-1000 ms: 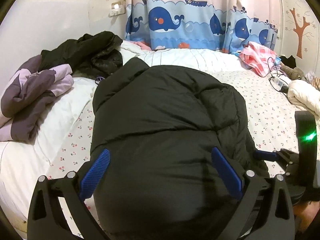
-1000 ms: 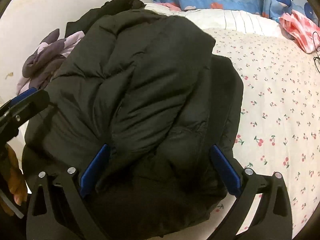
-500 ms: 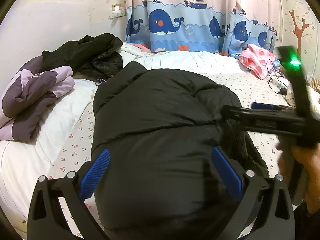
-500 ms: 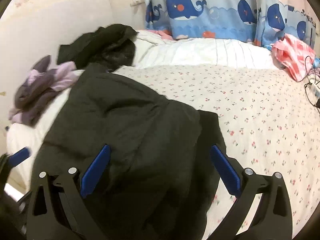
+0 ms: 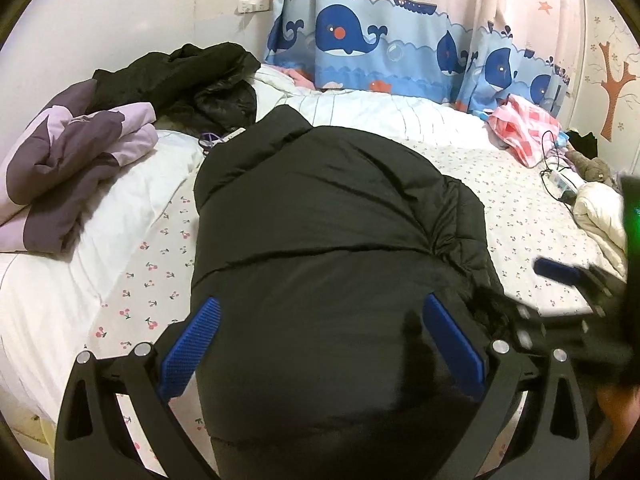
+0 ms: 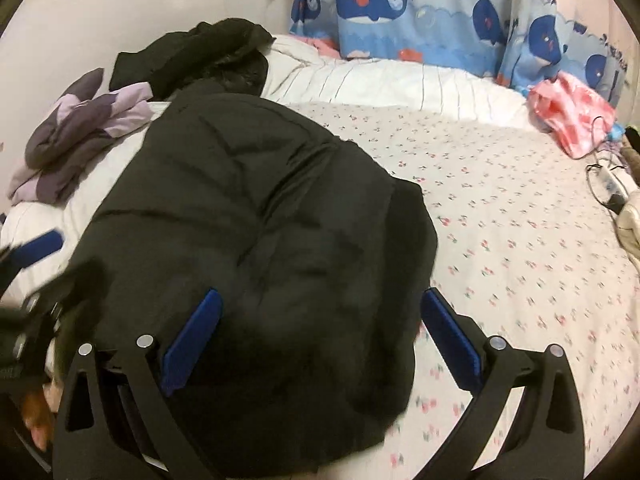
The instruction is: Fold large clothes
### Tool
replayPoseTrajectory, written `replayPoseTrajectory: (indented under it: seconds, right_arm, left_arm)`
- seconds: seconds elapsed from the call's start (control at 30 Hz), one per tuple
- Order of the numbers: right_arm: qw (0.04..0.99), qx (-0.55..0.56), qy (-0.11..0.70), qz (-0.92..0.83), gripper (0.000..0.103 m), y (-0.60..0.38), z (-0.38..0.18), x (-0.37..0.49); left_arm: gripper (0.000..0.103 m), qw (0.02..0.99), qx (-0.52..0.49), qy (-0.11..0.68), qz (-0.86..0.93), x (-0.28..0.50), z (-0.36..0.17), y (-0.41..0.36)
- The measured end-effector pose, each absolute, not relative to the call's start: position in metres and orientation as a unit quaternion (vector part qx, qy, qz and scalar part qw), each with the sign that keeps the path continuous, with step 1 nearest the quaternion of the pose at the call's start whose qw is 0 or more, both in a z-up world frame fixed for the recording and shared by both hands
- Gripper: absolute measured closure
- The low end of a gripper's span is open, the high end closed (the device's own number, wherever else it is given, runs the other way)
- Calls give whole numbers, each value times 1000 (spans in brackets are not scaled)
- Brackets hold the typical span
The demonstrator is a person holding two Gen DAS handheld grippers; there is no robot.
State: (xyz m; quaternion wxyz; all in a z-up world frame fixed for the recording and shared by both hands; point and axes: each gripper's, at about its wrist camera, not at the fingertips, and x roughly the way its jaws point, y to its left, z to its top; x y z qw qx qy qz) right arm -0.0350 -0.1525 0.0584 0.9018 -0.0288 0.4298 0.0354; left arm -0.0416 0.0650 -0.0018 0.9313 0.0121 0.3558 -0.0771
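A black puffer jacket (image 5: pixel 332 248) lies folded into a thick, rounded bundle on a cherry-print bed (image 5: pixel 516 216), quilted seams showing, one end toward the pillows, the other nearest the camera.

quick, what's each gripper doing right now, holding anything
Left gripper: open, holding nothing, over the black puffer jacket.
Right gripper: open, holding nothing, over the same jacket.
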Motion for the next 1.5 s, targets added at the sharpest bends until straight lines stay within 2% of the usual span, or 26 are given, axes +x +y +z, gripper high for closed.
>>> replayPoseTrajectory:
  seconds: [0.3, 0.97, 1.5]
  right_arm:
    - [905, -22, 425, 7, 6, -145, 67, -70]
    - [904, -20, 426, 33, 6, -122, 77, -78]
    - [902, -31, 431, 21, 6, -119, 77, -77]
  left_arm:
    - [6, 930, 26, 358, -76, -52, 5, 63]
    - [6, 916, 12, 394, -71, -49, 5, 61]
    - [6, 917, 10, 393, -71, -49, 5, 63]
